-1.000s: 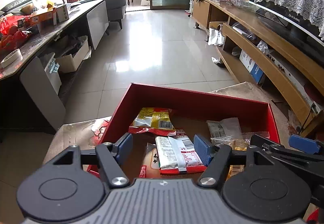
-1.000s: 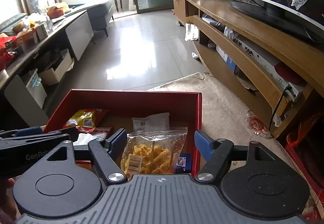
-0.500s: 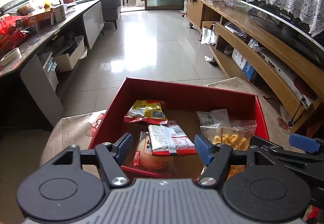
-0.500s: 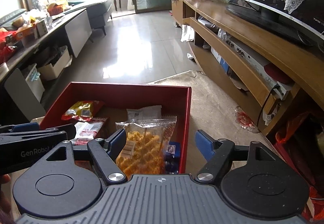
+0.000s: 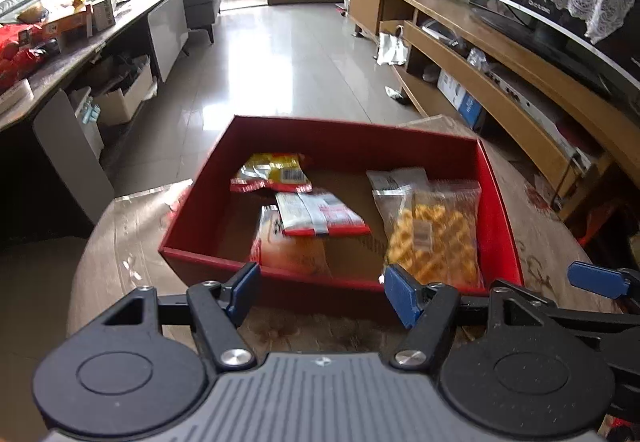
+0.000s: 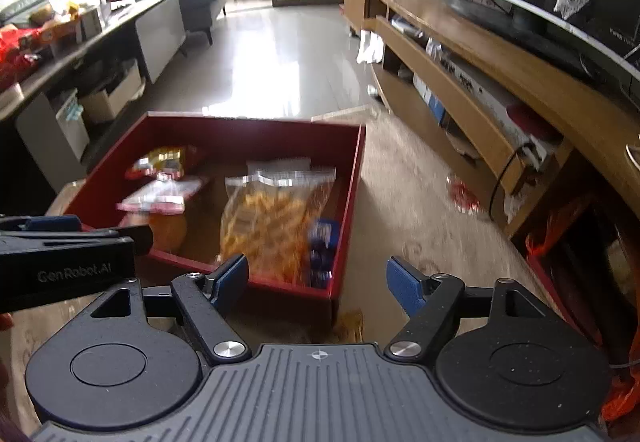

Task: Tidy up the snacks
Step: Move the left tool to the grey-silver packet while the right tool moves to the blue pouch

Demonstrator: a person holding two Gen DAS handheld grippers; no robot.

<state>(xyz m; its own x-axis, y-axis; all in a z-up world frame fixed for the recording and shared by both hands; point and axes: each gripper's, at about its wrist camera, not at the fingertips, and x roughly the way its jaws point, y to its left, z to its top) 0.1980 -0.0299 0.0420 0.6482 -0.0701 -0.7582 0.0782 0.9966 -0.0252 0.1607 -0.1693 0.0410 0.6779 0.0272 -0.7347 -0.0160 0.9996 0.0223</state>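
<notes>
A red box (image 5: 304, 130) sits on a beige table and holds several snack packs: a yellow-red pack (image 5: 274, 176), a white-red pack (image 5: 320, 212), an orange pack (image 5: 292, 254) under it, and a clear bag of yellow spirals (image 5: 434, 238). My left gripper (image 5: 322, 292) is open and empty, just before the box's near wall. The box also shows in the right wrist view (image 6: 356, 178), with the spirals bag (image 6: 272, 222) and a small blue pack (image 6: 324, 250). My right gripper (image 6: 318, 280) is open and empty, at the box's near right corner.
The beige table (image 6: 404, 210) extends right of the box. A small yellow piece (image 6: 352, 320) lies by the box's near corner. A wooden TV cabinet (image 5: 500, 82) runs along the right. A cluttered dark counter (image 5: 60, 58) runs along the left. Tiled floor lies beyond.
Both grippers have pulled back toward me and away from the box; the box now lies wholly in front of the fingertips. Both stay open and empty.
</notes>
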